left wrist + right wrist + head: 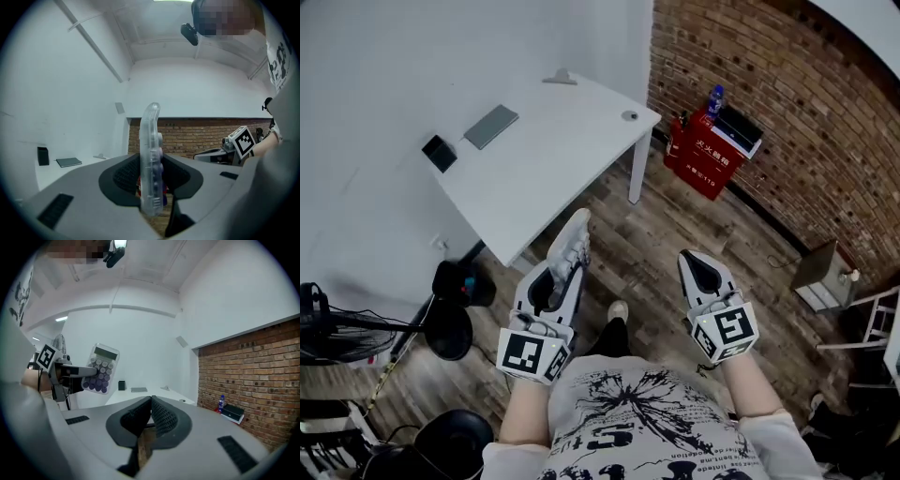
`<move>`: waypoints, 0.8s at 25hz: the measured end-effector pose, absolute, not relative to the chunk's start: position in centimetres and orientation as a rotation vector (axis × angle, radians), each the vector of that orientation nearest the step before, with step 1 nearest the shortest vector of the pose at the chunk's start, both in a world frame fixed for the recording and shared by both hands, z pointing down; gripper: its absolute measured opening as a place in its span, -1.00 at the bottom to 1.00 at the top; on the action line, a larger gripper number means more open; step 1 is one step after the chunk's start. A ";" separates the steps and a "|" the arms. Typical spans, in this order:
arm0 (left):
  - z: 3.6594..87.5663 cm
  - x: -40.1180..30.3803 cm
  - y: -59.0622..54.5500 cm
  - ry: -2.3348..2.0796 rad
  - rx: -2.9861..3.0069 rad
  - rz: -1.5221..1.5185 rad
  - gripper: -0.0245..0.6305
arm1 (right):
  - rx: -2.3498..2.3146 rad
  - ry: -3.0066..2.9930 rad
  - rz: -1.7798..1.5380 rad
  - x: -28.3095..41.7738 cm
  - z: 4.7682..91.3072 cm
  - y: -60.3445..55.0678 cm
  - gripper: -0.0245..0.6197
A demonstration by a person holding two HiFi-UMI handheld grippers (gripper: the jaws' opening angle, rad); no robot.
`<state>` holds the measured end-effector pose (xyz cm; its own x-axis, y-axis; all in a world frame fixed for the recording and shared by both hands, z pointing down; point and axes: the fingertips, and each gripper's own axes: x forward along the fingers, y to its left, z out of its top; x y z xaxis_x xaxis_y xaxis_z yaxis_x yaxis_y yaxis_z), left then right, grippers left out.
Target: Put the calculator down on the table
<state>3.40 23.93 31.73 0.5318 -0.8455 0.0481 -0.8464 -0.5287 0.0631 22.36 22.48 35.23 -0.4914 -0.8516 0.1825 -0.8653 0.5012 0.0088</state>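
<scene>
White table [553, 150] sits well ahead, across wood floor; calculator [569, 246] isn't on it yet, clamped edge-on by its lower end in left gripper [561, 272]. Risk: release too early & it drops to floor; thin grip, may pivot. Right gripper [694, 262] jaws together, empty. Both forearms fwd, grippers approx level.

A white tabletop [553, 159] stands in the corner where a white wall [384, 66] meets a brick wall [787, 84], on a wood-plank floor [652, 239]. A black box [439, 153] and a grey notebook [490, 126] lie near the tabletop's wall-side edge. A red box [705, 157] sits against the brick wall with a blue bottle [714, 97] on top.
</scene>
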 end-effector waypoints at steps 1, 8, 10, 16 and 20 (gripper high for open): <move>31.7 3.1 21.6 -1.477 2.679 0.013 -0.49 | 1.488 -2.570 0.128 22.0 35.2 20.1 -0.88; 31.9 -0.6 6.6 -1.508 2.638 -0.038 -0.49 | 1.449 -2.554 0.086 18.6 34.6 4.2 -0.88; 32.3 -1.6 3.5 -1.529 2.629 -0.016 -0.49 | 1.422 -2.567 0.080 17.4 34.8 0.8 -0.88; 33.8 -3.8 -2.7 -1.600 2.564 0.029 -0.49 | 1.304 -2.613 0.058 14.1 36.0 -6.9 -0.88; 34.7 -4.8 -5.8 -1.686 2.510 0.063 -0.49 | 1.176 -2.666 0.052 12.0 36.8 -11.8 -0.88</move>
